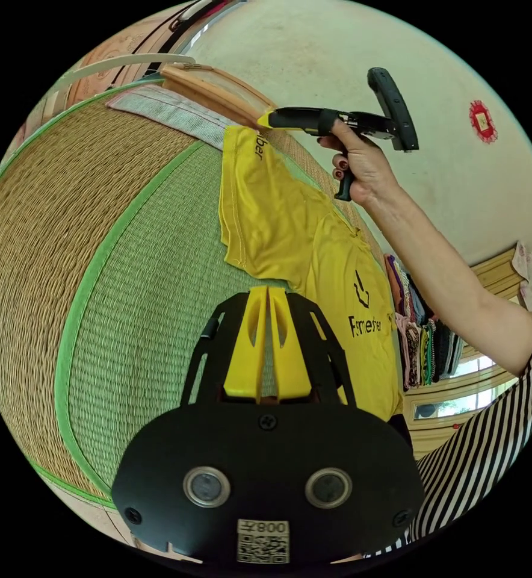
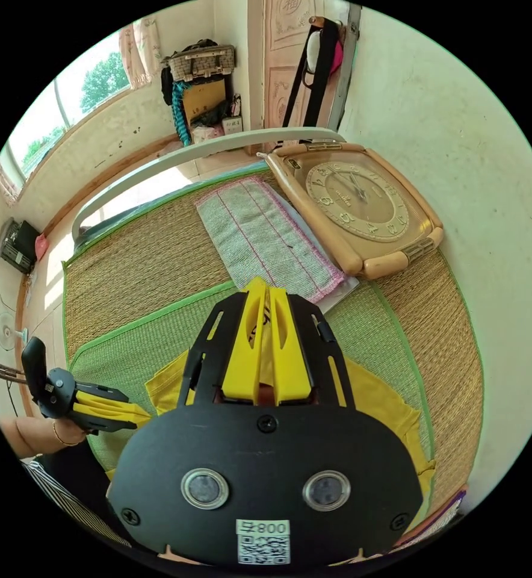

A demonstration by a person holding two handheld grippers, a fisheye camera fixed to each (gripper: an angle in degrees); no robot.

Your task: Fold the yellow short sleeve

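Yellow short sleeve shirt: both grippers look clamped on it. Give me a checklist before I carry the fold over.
1. Right gripper shut on the yellow shirt edge: ok, seen pinching cloth in the left gripper view.
2. Left gripper shut on the shirt: ok, its jaws meet the shirt's edge in the right gripper view.
3. Shirt lifted off the woven mat: ok, partly raised.
4. Cloth smooth: not ok, creases near the sleeve.
5. Towel and clock away from the shirt: ok.
6. Bottom hem position: cannot tell.
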